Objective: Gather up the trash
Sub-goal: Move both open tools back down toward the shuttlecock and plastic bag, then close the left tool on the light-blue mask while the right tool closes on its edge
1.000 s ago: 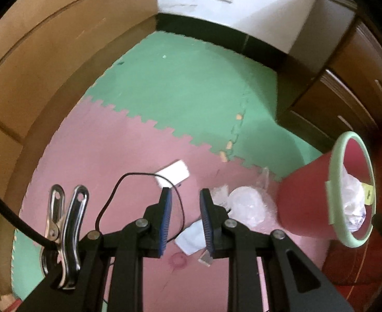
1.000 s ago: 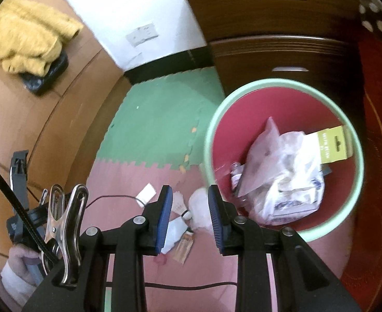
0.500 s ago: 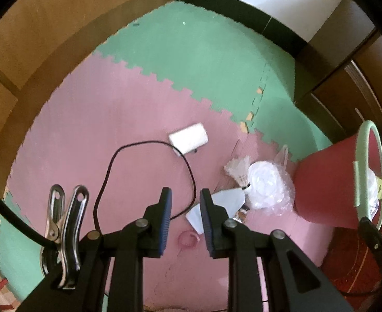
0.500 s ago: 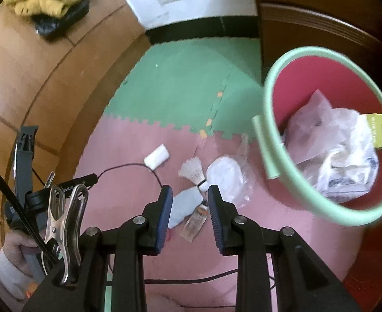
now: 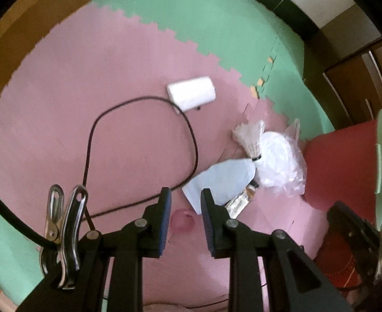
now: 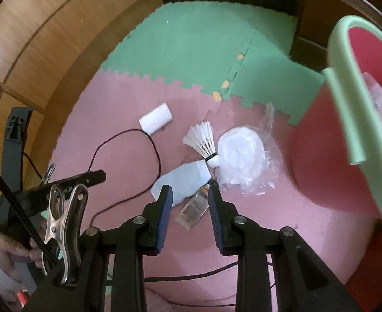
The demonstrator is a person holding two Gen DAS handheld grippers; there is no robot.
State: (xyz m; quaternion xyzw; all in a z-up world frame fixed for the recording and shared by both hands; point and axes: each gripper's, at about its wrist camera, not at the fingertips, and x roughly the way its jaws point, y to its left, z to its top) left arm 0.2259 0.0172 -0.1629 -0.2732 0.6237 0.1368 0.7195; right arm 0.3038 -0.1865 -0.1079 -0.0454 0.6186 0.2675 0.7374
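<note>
Shuttlecock [image 6: 202, 141] lying flat, cork toward bin [image 6: 318, 156], both grippers' jaws spread, pinching nothing.

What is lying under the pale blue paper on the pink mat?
A small clear wrapper pokes out from under the pale blue paper, beside the shuttlecock. Whatever else the paper covers is hidden.

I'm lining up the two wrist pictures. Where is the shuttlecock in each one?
Left wrist view: the shuttlecock lies right of centre, against the plastic bag.
Right wrist view: the shuttlecock lies at centre, just above the open right tool.
Shared landmark: the white roll, up and left of it in both.
</note>
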